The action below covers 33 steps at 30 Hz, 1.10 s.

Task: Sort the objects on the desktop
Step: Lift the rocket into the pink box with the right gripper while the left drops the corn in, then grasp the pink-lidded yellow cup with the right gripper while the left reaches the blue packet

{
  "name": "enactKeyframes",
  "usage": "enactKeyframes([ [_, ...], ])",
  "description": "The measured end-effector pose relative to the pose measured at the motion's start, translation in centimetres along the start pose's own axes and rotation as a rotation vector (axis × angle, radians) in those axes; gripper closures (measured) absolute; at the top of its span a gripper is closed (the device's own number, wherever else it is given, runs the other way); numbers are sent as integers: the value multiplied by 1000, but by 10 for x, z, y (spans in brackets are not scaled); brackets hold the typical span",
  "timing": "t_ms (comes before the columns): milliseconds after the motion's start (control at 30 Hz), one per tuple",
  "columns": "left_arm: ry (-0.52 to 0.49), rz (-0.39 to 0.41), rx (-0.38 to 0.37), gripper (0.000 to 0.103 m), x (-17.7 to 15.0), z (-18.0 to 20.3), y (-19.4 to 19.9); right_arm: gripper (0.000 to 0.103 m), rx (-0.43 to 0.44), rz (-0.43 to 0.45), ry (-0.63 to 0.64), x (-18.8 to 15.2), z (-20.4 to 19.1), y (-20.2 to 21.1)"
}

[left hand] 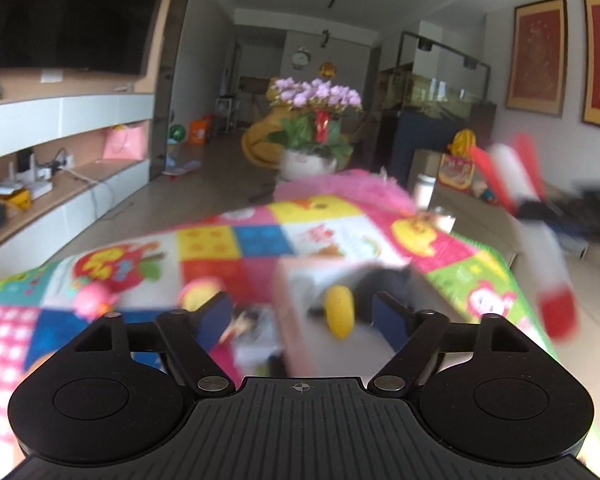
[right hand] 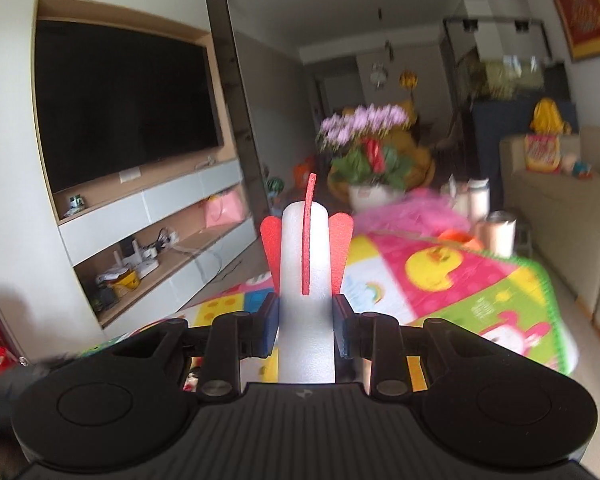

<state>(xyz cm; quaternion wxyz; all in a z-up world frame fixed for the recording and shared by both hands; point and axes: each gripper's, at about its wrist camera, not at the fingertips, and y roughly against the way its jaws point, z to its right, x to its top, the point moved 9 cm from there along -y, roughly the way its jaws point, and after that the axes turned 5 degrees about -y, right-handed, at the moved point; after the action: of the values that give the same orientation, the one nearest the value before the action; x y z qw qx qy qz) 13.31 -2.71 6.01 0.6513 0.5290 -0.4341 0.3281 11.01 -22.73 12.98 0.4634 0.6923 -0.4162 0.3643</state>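
Note:
My right gripper (right hand: pixel 306 332) is shut on a white foam rocket (right hand: pixel 306 264) with red fins, which stands up between the blue pads, above the colourful play mat (right hand: pixel 440 292). In the left wrist view the same foam rocket (left hand: pixel 540 248) hangs blurred at the right, with its red tip down. My left gripper (left hand: pixel 302 316) is open with nothing between its fingers. Just beyond it sits a pinkish box (left hand: pixel 290 312) that holds a yellow toy (left hand: pixel 340 312) and a dark item (left hand: pixel 384 284). A pink toy (left hand: pixel 94 300) and a round yellow toy (left hand: pixel 198 296) lie on the mat to the left.
A pot of purple flowers (left hand: pixel 312 128) stands past the mat's far end. A glass jar (left hand: pixel 440 220) and a white bottle (left hand: pixel 424 190) are at the far right edge. A beige sofa (right hand: pixel 560 240) runs along the right, a TV wall (right hand: pixel 120 108) along the left.

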Motion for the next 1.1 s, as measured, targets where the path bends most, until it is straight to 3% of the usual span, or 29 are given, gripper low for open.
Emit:
enactKeyframes([
  [233, -7, -16, 13, 8, -42, -25, 36, 75, 79, -256, -144, -27, -44, -105],
  [333, -9, -16, 18, 7, -52, -34, 44, 75, 55, -302, -134, -45, -65, -140],
  [500, -10, -16, 52, 5, -69, -52, 55, 75, -8, -420, -194, -79, -66, -174],
  [600, 0, -23, 67, 3, -80, -60, 56, 73, 19, -508, -235, -99, -65, -180],
  [733, 14, -42, 125, 3, -91, -73, 50, 58, 0, -435, -146, -87, -68, -170],
  [867, 58, -34, 198, 3, -92, -94, 51, 53, 0, -353, -17, -63, -89, -160],
  [1000, 145, 14, 284, 3, -92, -122, 58, 45, 64, -395, 35, -67, -128, -168],
  [1100, 213, 10, 286, 3, -99, -134, 59, 32, 81, -456, 65, -83, -157, -192],
])
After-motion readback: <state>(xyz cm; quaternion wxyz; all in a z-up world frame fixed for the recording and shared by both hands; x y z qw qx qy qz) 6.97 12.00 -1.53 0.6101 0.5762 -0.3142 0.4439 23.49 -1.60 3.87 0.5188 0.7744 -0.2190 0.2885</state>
